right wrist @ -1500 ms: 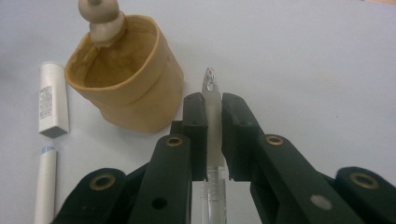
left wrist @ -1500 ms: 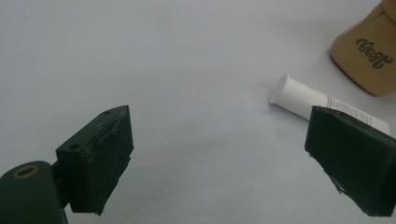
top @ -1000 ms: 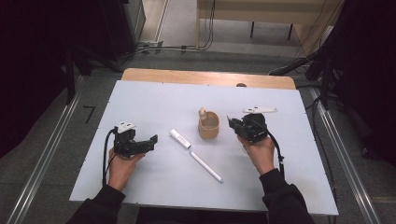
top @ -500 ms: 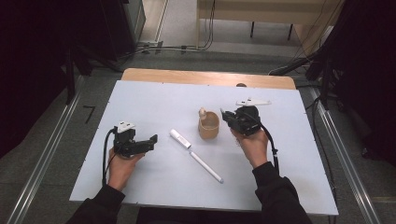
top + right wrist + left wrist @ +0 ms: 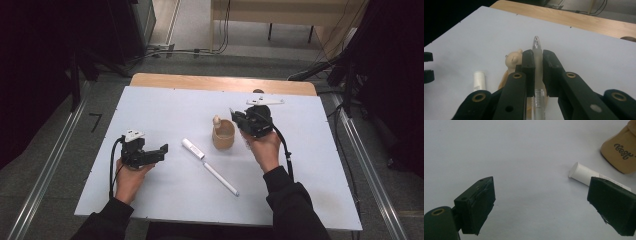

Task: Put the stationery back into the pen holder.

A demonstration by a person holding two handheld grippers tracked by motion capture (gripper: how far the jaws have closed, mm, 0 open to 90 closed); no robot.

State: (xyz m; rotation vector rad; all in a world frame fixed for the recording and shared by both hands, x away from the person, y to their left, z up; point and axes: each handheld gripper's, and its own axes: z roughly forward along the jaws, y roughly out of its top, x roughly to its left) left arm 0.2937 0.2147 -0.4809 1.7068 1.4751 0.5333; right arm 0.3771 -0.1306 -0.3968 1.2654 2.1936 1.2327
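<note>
Lifted and carried toward the white table's (image 5: 165,107) far edge: right gripper (image 5: 538,65), clamped on a clear plastic pen (image 5: 537,57) above the tan holder cup (image 5: 223,136). Rested wide open near the left edge: left gripper (image 5: 159,153).

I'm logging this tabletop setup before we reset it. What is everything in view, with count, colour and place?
Pen holder cup: one, tan, with a small animal figure on its rim, mid table.
White tube: one, lying left of the cup.
White pen: one, lying on the table near the front, right of the tube.
Translucent pen: one, frosted, clamped in the right hand-held gripper, tip pointing out.
Table: one, pale grey-white top with a wooden strip along its far edge.
Left hand-held gripper: one, black, jaws open, low over the table near the tube.
Right hand-held gripper: one, black, beside the cup.
</note>
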